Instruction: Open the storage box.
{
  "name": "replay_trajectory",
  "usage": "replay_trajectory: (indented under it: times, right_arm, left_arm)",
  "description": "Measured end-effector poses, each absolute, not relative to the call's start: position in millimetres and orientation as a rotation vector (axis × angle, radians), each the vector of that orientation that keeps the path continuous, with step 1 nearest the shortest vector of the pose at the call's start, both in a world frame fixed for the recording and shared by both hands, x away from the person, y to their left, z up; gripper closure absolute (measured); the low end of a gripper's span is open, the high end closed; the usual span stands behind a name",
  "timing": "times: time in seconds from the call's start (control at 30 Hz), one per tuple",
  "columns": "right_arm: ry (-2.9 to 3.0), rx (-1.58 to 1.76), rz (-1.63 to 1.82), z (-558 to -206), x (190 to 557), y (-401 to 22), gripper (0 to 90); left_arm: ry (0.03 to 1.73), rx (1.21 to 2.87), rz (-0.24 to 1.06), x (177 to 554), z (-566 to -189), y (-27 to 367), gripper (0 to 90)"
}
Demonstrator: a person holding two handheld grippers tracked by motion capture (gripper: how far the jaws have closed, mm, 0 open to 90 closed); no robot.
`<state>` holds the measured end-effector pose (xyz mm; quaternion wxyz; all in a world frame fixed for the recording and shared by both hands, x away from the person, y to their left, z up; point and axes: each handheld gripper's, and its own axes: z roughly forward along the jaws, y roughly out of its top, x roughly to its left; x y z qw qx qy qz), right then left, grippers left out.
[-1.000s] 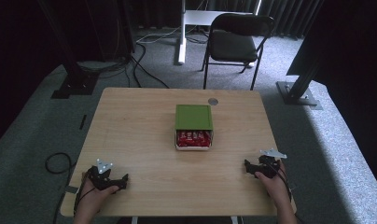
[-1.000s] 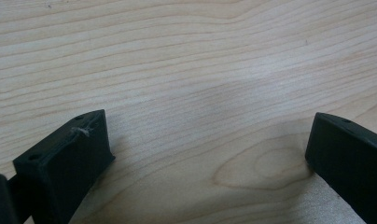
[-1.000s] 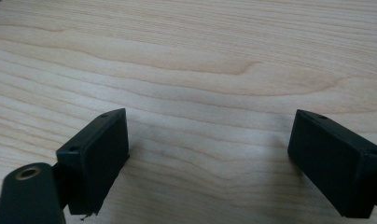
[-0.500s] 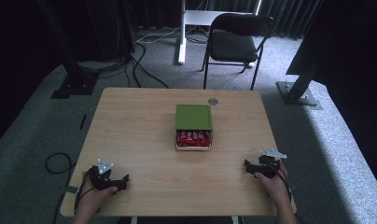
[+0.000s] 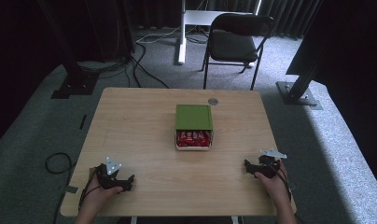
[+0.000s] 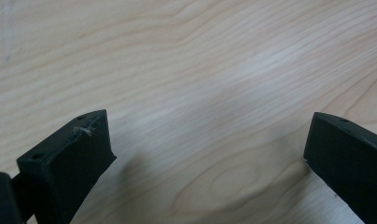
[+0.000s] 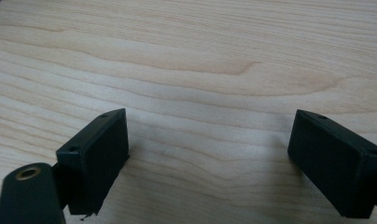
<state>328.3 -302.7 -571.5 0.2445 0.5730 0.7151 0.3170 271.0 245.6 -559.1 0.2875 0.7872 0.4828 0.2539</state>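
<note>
**Both tongs rested wide open on the desk, box between them**

I held my left tongs [image 5: 127,181] low at the near left corner of the desk [image 5: 140,121], my hand [image 5: 99,192] wrapped round the grip from behind and my forearm coming in from the near edge. The jaws pointed across the desk towards the right and stood far apart with nothing between them; in the left gripper view only pale wood grain lay in the gap. A grey three-cornered plate sat on top.

My right tongs [image 5: 248,167] lay at the near right corner, my right hand [image 5: 273,179] behind them, the jaws pointing left towards the middle. They too stood wide apart and gripped nothing; the right gripper view showed bare boards between the two blocky black jaws, whose flat faces had small screw holes.

The box [image 5: 193,125] sat well apart from both tongs, out past the middle of the desk. It was squarish, with a flat green lid slid back so that its near end lay open, showing red packets [image 5: 192,136] in a pale tray. A small round grey disc [image 5: 212,101] lay just beyond it. The desk top was light, smooth wood with flowing grain.
</note>
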Motion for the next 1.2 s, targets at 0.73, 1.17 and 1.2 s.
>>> replay_trajectory:
  times: [0.73, 1.17, 1.2]
  right_arm:
    - [1.953, 1.565, 0.866, -571.5, 328.0, -302.4, 11.9]
    - [1.952, 1.566, 0.866, -571.5, 328.0, -302.4, 11.9]
    - [1.952, 1.566, 0.866, -571.5, 328.0, -302.4, 11.9]
  left_arm:
    - [1.049, 2.211, 0.779, 281.8, -551.5, 194.1, 1.5]
    - [0.875, 2.274, 0.82, 288.0, -544.7, 160.0, 1.5]
    - [0.864, 2.277, 0.821, 288.5, -544.2, 157.1, 1.4]
